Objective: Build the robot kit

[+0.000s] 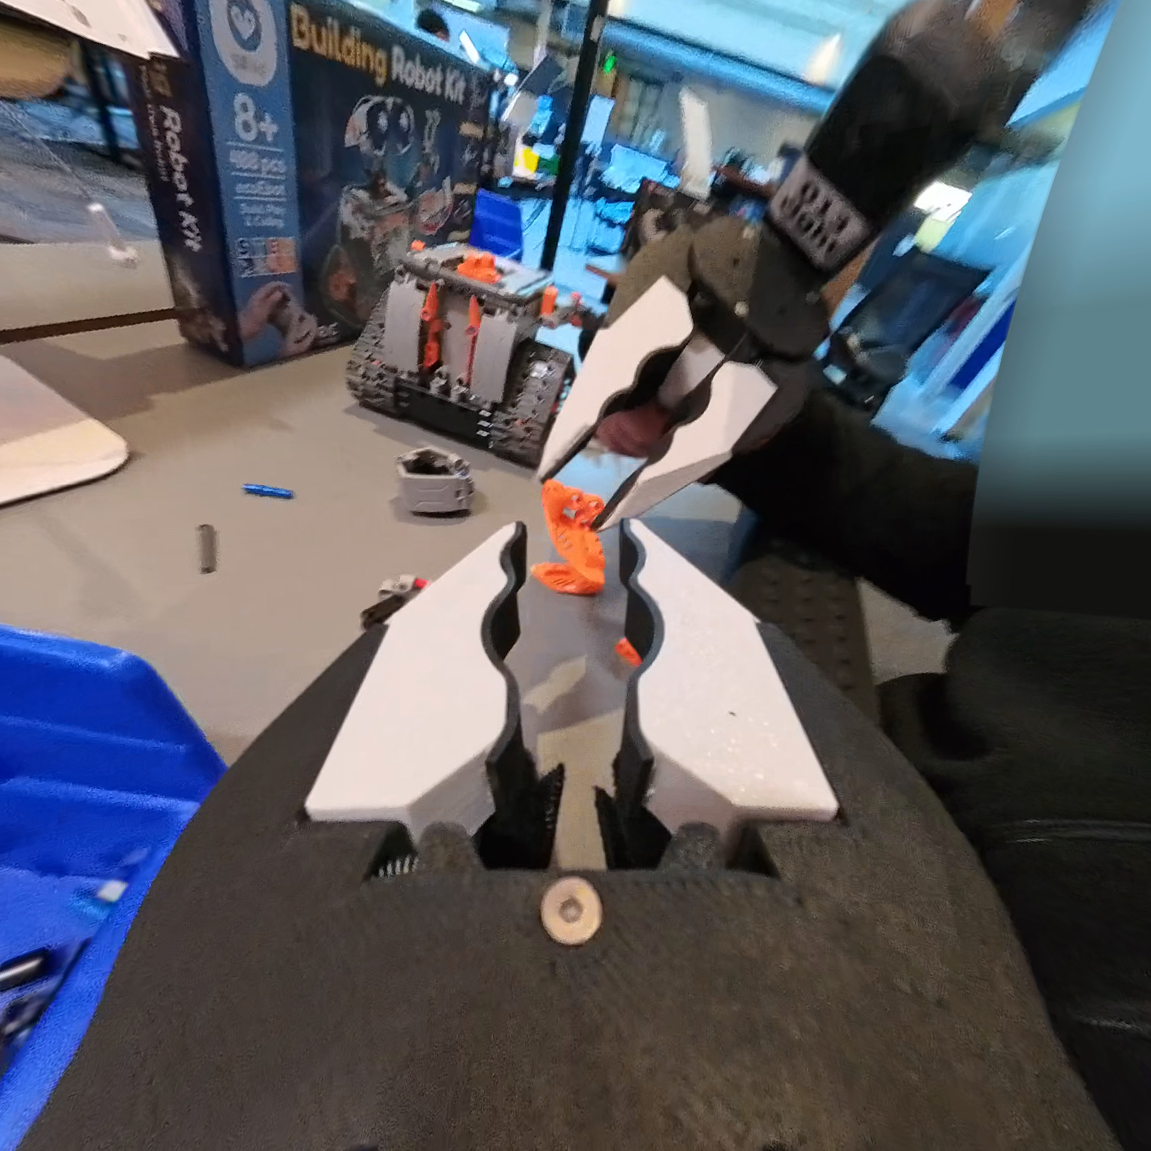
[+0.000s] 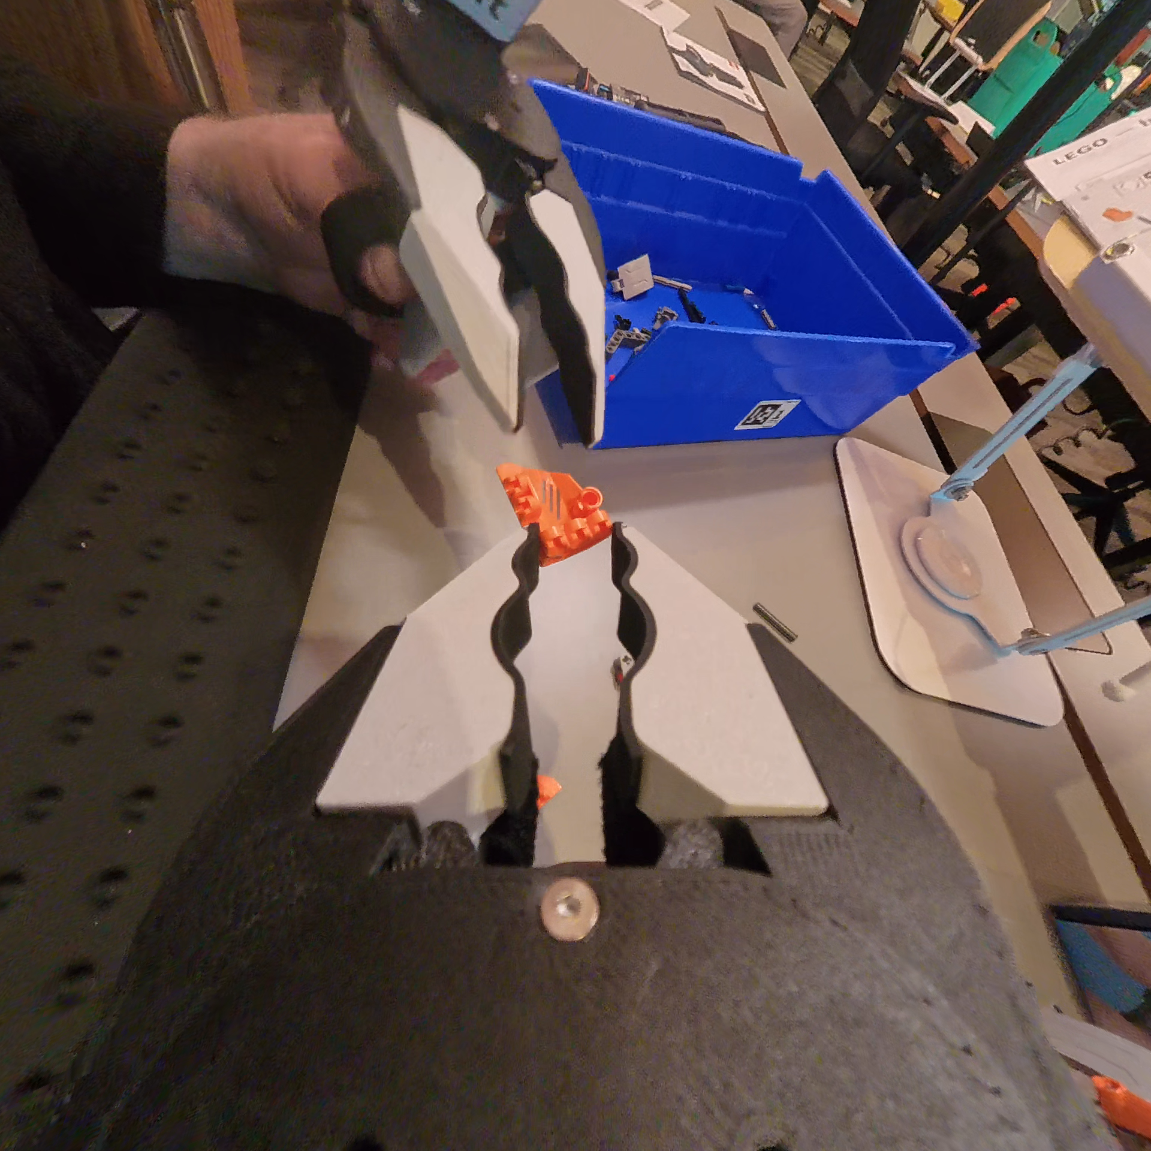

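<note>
My right gripper is shut at its tips on a small orange toy panel, held just above the grey table. In the left wrist view the right gripper comes down from the upper right with that panel in its tips. A second orange piece lies on the table right below; I cannot tell if the two touch. My left gripper is open and empty, its tips just short of both pieces. It also shows in the right wrist view, with a hand on it.
A tracked toy robot and its blue box stand behind. A grey block, a blue pin and a black pin lie loose. The blue bin holds several parts. A white base sits at right, a black perforated plate at left. My left and right fingertips are right by each other. From either gripper's tips it is about 15 cm to the black perforated plate.
</note>
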